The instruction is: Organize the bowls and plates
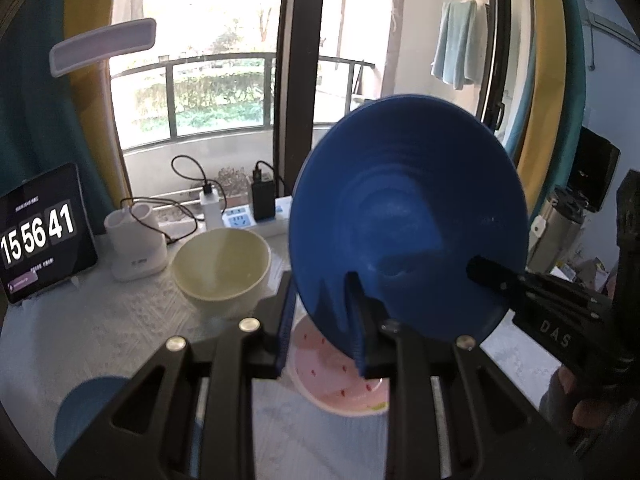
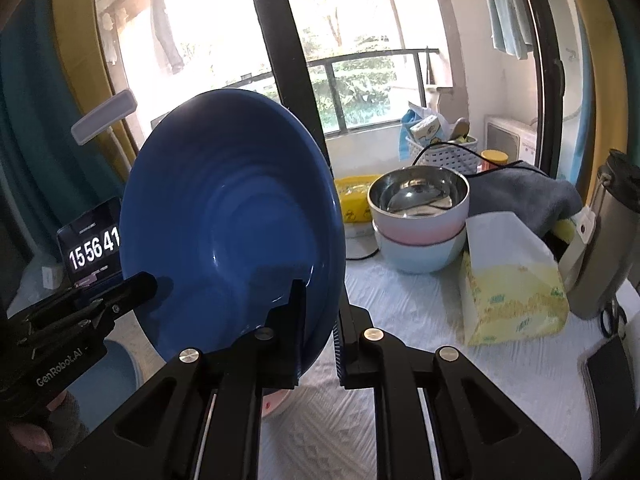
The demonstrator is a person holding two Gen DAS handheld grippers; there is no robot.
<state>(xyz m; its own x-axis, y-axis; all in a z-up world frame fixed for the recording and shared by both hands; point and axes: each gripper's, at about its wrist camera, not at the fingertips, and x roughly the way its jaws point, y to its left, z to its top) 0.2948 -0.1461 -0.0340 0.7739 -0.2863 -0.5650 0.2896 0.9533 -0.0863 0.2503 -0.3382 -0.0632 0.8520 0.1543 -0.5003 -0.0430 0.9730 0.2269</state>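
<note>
A dark blue plate (image 1: pixel 408 216) is held tilted on edge above the table. My left gripper (image 1: pixel 322 320) is shut on its lower left rim. My right gripper (image 2: pixel 320 336) is shut on its lower right rim; its finger (image 1: pixel 496 274) shows against the plate's face in the left wrist view. The plate (image 2: pixel 232 232) fills the left of the right wrist view. Below it lies a pink plate (image 1: pixel 340 376) with red spots. A cream bowl (image 1: pixel 222 266) stands behind on the left. A blue dish (image 1: pixel 86 408) lies at the lower left, partly hidden.
A tablet clock (image 1: pixel 40 236), a white lamp base (image 1: pixel 134 240) and a power strip (image 1: pixel 248 220) stand at the table's back. On the right are stacked bowls, steel-lined pink on pale blue (image 2: pixel 420 220), a tissue pack (image 2: pixel 512 280), a grey cloth (image 2: pixel 528 192), a steel flask (image 2: pixel 604 232).
</note>
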